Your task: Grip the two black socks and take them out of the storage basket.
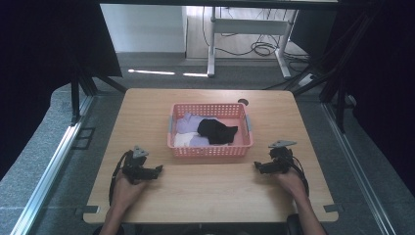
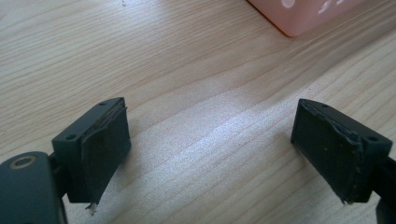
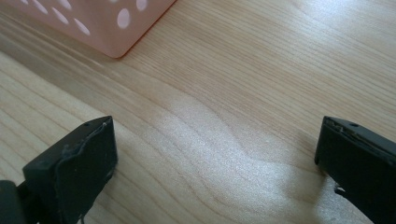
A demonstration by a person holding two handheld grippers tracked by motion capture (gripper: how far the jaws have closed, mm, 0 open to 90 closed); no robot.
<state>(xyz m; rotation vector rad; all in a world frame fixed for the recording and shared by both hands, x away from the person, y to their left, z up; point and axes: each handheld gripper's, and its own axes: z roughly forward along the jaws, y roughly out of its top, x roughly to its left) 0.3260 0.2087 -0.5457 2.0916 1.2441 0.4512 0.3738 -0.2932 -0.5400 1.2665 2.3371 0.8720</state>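
Observation:
A pink perforated basket (image 1: 210,150) stands in the middle of the wooden table (image 1: 205,188). Inside it lie a black garment (image 1: 217,130), a lavender cloth (image 1: 187,122) and a white piece (image 1: 182,140). My left gripper (image 1: 157,170) rests on the table in front of the basket's left corner, its jaws wide open over bare wood (image 2: 210,135). To the right of the basket my right gripper (image 1: 257,167) rests in the same way, open and empty (image 3: 215,154). A corner of the basket (image 2: 299,14) shows in the left gripper view, and a basket corner (image 3: 93,23) in the right gripper view.
A person's hands hold both grippers from the near edge. A dark round hole (image 1: 242,102) sits in the table behind the basket. Beyond the table are grey carpet, a desk frame (image 1: 244,29) with cables, and black curtains at both sides.

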